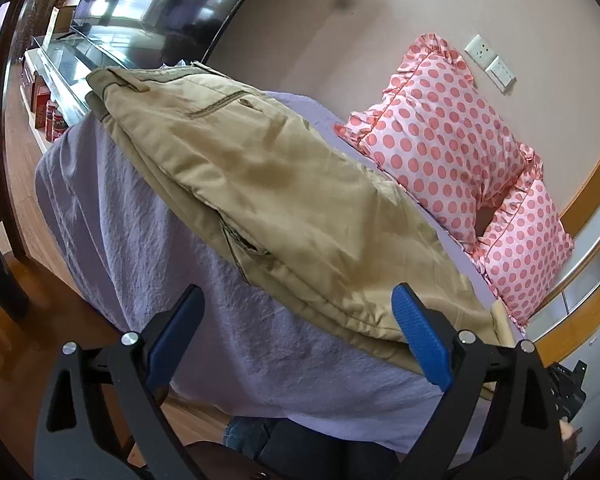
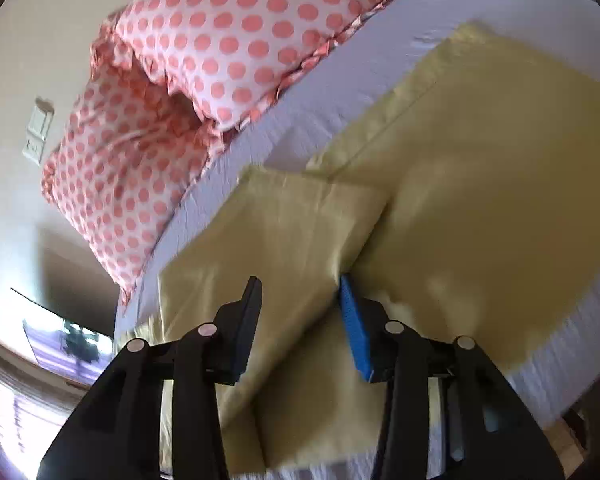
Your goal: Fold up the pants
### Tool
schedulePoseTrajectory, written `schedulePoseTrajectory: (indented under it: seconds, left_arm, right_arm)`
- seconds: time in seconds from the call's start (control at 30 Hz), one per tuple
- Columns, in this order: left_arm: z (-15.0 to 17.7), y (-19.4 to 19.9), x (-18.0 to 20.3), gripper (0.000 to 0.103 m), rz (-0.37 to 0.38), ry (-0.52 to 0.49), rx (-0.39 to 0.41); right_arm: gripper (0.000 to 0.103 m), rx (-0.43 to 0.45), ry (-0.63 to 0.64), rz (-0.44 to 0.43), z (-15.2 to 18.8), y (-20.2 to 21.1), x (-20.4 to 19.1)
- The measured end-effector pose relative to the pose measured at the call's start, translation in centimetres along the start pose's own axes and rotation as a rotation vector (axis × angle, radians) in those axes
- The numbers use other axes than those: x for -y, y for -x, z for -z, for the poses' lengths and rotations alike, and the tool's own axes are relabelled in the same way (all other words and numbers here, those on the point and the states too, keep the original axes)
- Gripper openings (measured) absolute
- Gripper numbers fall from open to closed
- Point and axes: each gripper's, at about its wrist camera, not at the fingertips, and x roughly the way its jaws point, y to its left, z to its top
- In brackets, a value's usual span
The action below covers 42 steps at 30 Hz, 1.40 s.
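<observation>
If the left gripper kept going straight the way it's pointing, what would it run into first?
Most likely the khaki pants lying on the lavender bedsheet; the left gripper points at their near edge with its jaws open, though depth is unclear.

Soft daylight, fisheye warp, right-view blur

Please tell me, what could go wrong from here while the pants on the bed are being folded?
1. In the right wrist view, the right gripper stands open around a raised flap of the pants; if it does not close well, the flap may slip and fall back.
2. In the left wrist view, the left gripper is open and apart from the cloth, which lies near the edge of the bed; a hard pull might drag the pants off.
</observation>
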Motion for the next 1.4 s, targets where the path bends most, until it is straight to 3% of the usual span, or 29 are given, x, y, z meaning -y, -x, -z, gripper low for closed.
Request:
schedulePoseTrajectory:
  seconds: [0.2, 0.3, 0.37, 0.4, 0.43, 0.53, 0.6, 0.67, 0.73, 0.77, 0.9, 1.0, 1.1, 1.2, 1.27, 1.33, 1.4]
  left_arm:
    - [0.0, -0.6, 0.7, 0.094, 0.021, -0.019, -0.02]
    - [0.2, -0.8, 1.3, 0.094, 0.036, -0.028, -0.029]
    - [0.2, -0.5, 1.6, 0.094, 0.039, -0.039, -0.024]
    - [0.2, -0.3, 1.7, 0.094, 0.037, -0.042, -0.018]
    - [0.1, -0.2, 1.7, 0.095, 0.035, -0.042, -0.013]
    - [-0.1, 0.1, 1.8, 0.095, 0.029, -0.039, 0.001]
    - [-0.2, 0.1, 1.8, 0.095, 0.024, -0.041, 0.005]
    - [-0.3, 0.0, 1.8, 0.095, 0.026, -0.038, 0.005]
    - [-0.3, -0.5, 2.0, 0.095, 0.034, -0.039, -0.003]
    - [-0.3, -0.9, 2.1, 0.096, 0.034, -0.041, -0.01]
    - [-0.1, -1.7, 2.7, 0.097, 0.035, -0.044, -0.033]
    - [-0.1, -0.9, 2.8, 0.097, 0.039, -0.05, -0.003]
    - [-0.3, 0.0, 2.5, 0.097, 0.02, -0.055, 0.035]
    - [-0.5, 0.0, 2.1, 0.097, 0.018, -0.039, 0.035]
    - [-0.5, -0.2, 2.0, 0.097, 0.02, -0.034, 0.029]
    - [-0.4, -0.3, 2.0, 0.097, 0.026, -0.035, 0.025]
    - [-0.3, -0.4, 2.2, 0.097, 0.032, -0.04, 0.022]
  right_arm:
    - [0.043, -0.074, -0.077, -0.098, 1.4, 0.2, 0.4]
    - [0.041, -0.004, -0.052, -0.109, 0.5, -0.8, -0.4]
    - [0.029, 0.048, -0.085, -0.099, -0.7, -1.9, 0.1]
    - [0.019, 0.085, -0.106, -0.103, -1.6, -2.5, 0.7]
    - [0.001, 0.103, -0.118, -0.097, -2.3, -3.0, 1.2]
    - [0.002, 0.179, -0.134, -0.084, -4.2, -2.5, 2.9]
    - [0.002, 0.304, -0.151, -0.092, -4.7, 1.1, 4.2]
    - [0.002, 0.461, -0.166, -0.031, -4.7, 5.5, 6.0]
    - [0.002, 0.604, -0.218, 0.117, -4.2, 9.9, 9.1]
    - [0.002, 0.611, -0.238, 0.144, -4.1, 10.5, 10.2]
    - [0.006, 0.446, -0.269, 0.264, -3.5, 9.2, 13.0]
    - [0.022, 0.507, -0.273, 0.297, -2.0, 10.4, 13.0]
    - [0.052, 0.588, -0.252, 0.36, -0.7, 11.4, 12.6]
    - [0.052, 0.593, -0.194, 0.361, -0.2, 10.7, 12.6]
    - [0.052, 0.574, -0.142, 0.306, 0.2, 9.8, 12.2]
    - [0.044, 0.542, -0.089, 0.24, 0.1, 8.3, 11.4]
    - [0.032, 0.538, -0.056, 0.245, 0.0, 7.2, 10.7]
